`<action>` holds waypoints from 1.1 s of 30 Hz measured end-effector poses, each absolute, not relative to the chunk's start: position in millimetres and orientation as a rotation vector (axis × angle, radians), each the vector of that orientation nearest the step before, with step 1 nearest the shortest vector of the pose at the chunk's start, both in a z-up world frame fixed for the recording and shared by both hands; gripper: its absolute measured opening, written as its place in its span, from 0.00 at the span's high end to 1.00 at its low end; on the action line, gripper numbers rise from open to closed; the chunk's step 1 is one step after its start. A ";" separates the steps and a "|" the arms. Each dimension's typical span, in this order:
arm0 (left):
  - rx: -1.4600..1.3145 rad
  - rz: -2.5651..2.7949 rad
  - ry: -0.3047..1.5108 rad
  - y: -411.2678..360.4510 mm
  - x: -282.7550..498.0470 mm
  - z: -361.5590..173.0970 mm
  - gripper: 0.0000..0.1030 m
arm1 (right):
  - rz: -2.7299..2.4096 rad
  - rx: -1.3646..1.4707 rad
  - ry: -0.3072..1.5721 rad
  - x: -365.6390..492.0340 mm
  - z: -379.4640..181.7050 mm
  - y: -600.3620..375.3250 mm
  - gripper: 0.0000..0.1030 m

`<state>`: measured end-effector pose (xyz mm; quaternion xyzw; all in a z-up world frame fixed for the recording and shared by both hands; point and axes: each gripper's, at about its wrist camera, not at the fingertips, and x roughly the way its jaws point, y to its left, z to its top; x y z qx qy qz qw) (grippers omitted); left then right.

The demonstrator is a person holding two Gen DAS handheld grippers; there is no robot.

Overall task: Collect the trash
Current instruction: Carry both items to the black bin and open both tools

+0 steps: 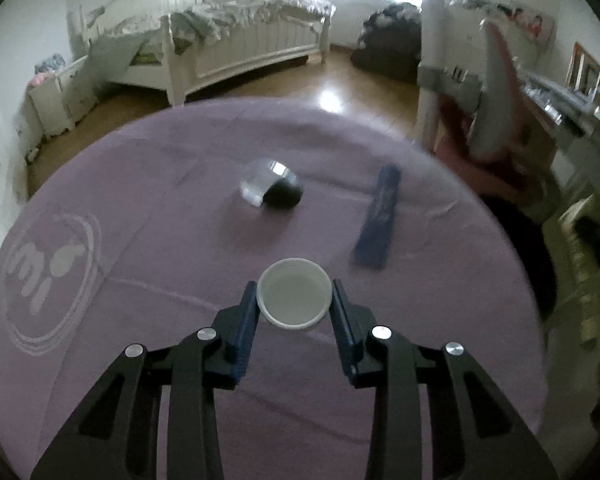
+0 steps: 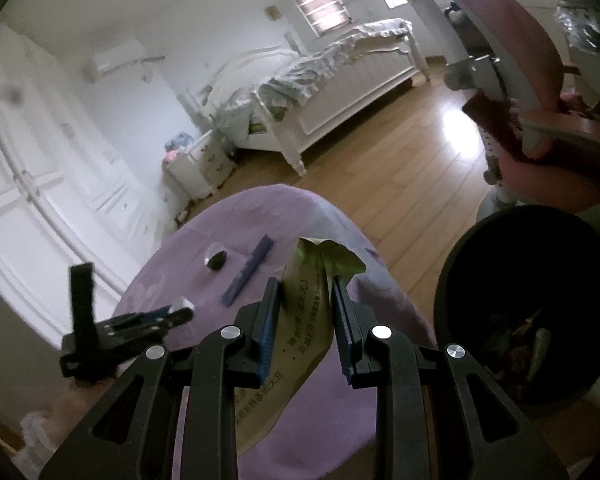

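Note:
A white plastic cup (image 1: 294, 300) stands upright on the purple-covered table (image 1: 140, 240), and my left gripper (image 1: 294, 290) is shut on it, a pad against each side of the rim. The right wrist view shows that left gripper (image 2: 172, 316) low at the left with the white cup (image 2: 182, 305) at its tips. My right gripper (image 2: 306, 284) is shut on a tan and green paper packet (image 2: 312, 320) with printed text, held above the table's right edge. A black bin (image 2: 528, 320) with rubbish inside stands just to the right.
Farther back on the table lie a crumpled clear wrapper with a dark lump (image 1: 270, 188) and a blue strip (image 1: 380, 220). A pink chair (image 2: 540, 120) stands beyond the bin, and a white bed (image 1: 240, 40) across the wooden floor.

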<state>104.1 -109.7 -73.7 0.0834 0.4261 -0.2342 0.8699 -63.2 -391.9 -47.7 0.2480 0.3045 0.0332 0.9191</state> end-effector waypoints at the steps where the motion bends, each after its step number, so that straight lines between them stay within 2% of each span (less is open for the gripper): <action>1: 0.162 -0.512 0.877 -115.2 101.6 -65.5 0.66 | 0.062 0.514 0.621 -65.8 -48.1 -395.0 0.74; 7: 0.127 -0.691 0.784 -182.4 82.0 -20.7 0.66 | -0.048 0.557 0.557 -87.6 -42.2 -433.1 0.74; 11: 0.153 -0.804 0.756 -239.9 69.4 -12.5 0.66 | -0.172 0.594 0.491 -112.7 -38.3 -473.6 0.74; 20: 0.218 -0.991 0.819 -363.6 42.7 -48.7 0.66 | -0.354 0.683 0.476 -147.0 -66.8 -545.5 0.74; 33: 0.260 -1.024 0.895 -404.3 34.4 -85.1 0.65 | -0.392 0.736 0.539 -150.0 -114.7 -576.0 0.74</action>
